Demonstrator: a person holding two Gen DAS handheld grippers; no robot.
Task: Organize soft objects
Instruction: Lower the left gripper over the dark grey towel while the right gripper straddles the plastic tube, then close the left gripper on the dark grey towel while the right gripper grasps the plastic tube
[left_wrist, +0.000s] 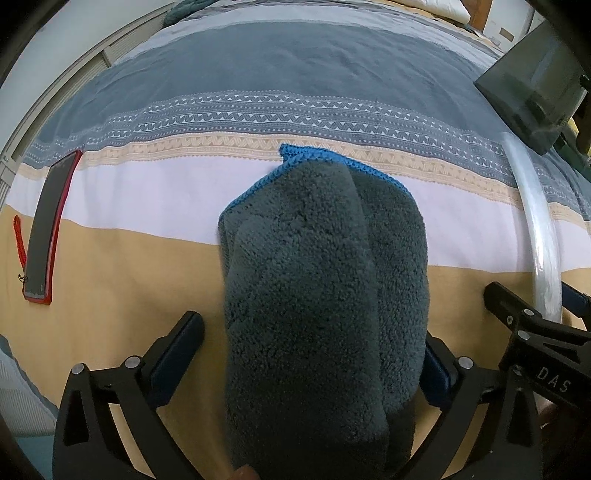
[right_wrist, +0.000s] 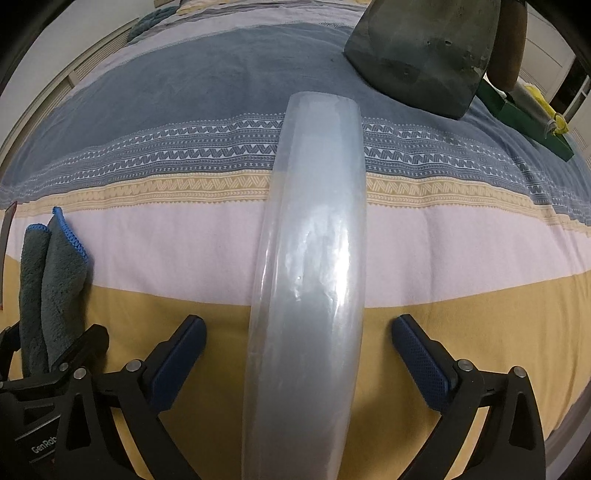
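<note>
Left gripper (left_wrist: 314, 354) open astride towel (left_wrist: 321, 288); phone (left_wrist: 48, 229) lies left.

A striped grey, lilac and tan bedspread (left_wrist: 155, 206) carries a red-cased phone (left_wrist: 50, 229) near its left edge and a dark translucent plastic box (right_wrist: 424, 51) towards its far right corner.

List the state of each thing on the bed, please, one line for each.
Grey towel: folded, lying between the open left tool.
Clear plastic roll: lying flat, between the open right tool, not gripped.
Phone: flat, screen dark.
</note>
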